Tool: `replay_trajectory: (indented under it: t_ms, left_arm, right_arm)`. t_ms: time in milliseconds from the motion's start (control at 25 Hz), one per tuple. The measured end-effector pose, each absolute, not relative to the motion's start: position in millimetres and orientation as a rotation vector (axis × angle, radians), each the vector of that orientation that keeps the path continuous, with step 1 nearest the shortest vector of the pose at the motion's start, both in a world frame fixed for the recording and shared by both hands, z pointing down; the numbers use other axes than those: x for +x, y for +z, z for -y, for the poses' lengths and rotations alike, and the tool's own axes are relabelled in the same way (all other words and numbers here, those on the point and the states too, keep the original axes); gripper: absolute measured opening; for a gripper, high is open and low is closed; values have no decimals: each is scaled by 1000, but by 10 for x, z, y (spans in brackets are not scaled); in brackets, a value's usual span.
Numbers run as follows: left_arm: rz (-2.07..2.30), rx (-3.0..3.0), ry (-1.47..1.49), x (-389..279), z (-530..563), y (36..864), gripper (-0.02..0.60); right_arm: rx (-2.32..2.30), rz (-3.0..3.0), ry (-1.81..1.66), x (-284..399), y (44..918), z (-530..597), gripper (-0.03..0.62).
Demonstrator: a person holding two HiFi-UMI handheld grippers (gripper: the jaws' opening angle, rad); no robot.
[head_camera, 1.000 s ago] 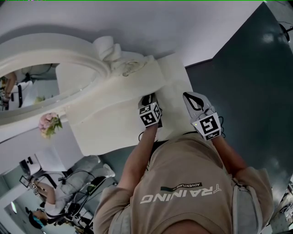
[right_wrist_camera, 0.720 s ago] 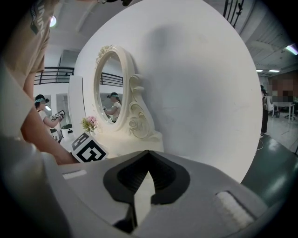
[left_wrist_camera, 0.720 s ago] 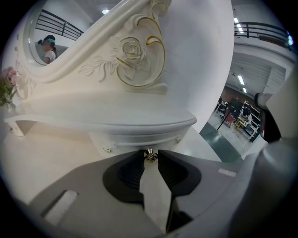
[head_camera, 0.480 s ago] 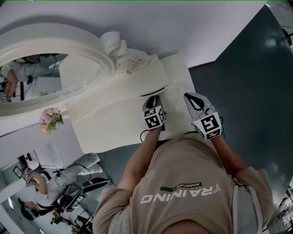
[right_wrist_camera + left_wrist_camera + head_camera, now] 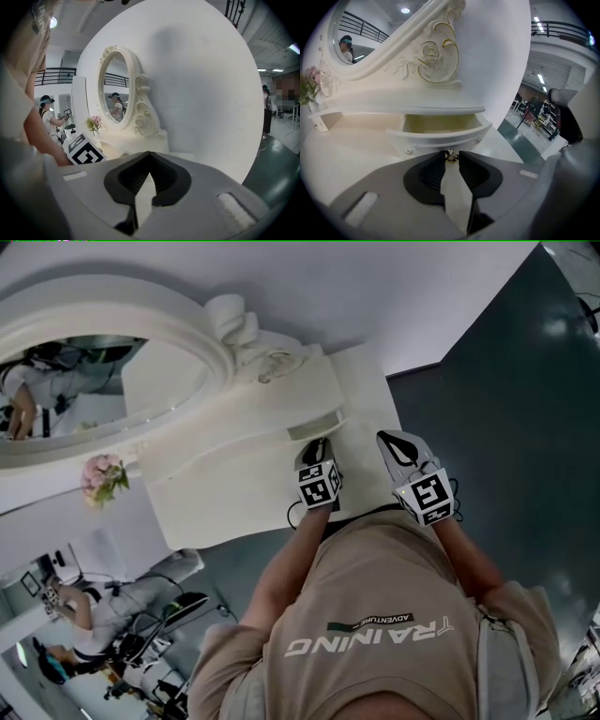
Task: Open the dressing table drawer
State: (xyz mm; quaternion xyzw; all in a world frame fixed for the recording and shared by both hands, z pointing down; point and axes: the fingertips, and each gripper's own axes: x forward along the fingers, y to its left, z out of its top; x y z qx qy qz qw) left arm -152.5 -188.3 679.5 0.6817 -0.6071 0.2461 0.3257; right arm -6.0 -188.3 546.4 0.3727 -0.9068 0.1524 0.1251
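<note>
White table [image 5: 225, 493] carries the drawer [image 5: 440, 136] at the right end of its back edge, already partly pulled out. The left gripper [image 5: 450, 161] jaws clamp its small metal knob [image 5: 451, 155]; further pulling likely remains. The right gripper [image 5: 149, 157] jaws are closed and empty.

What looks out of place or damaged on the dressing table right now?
Nothing stands out. The drawer sits partly open and level, with the left hand-held gripper closed on its small knob. The flowers stand upright beside the mirror.
</note>
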Motion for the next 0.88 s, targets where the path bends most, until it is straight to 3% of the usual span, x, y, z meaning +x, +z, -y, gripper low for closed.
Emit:
replay_trajectory:
  t_ms: [560, 680, 880]
  left_arm:
    - [1585, 1798, 630, -1465, 1697, 6798, 114]
    - [1584, 1796, 607, -1481, 1627, 6818, 141]
    - [1580, 1789, 622, -1578, 1388, 6822, 93]
  right_arm:
    - [1063, 2633, 456, -61, 5506, 1697, 3]
    - [1054, 2640, 454, -111, 5522, 1661, 3]
    - [1027, 2635, 457, -196, 5561, 1564, 3]
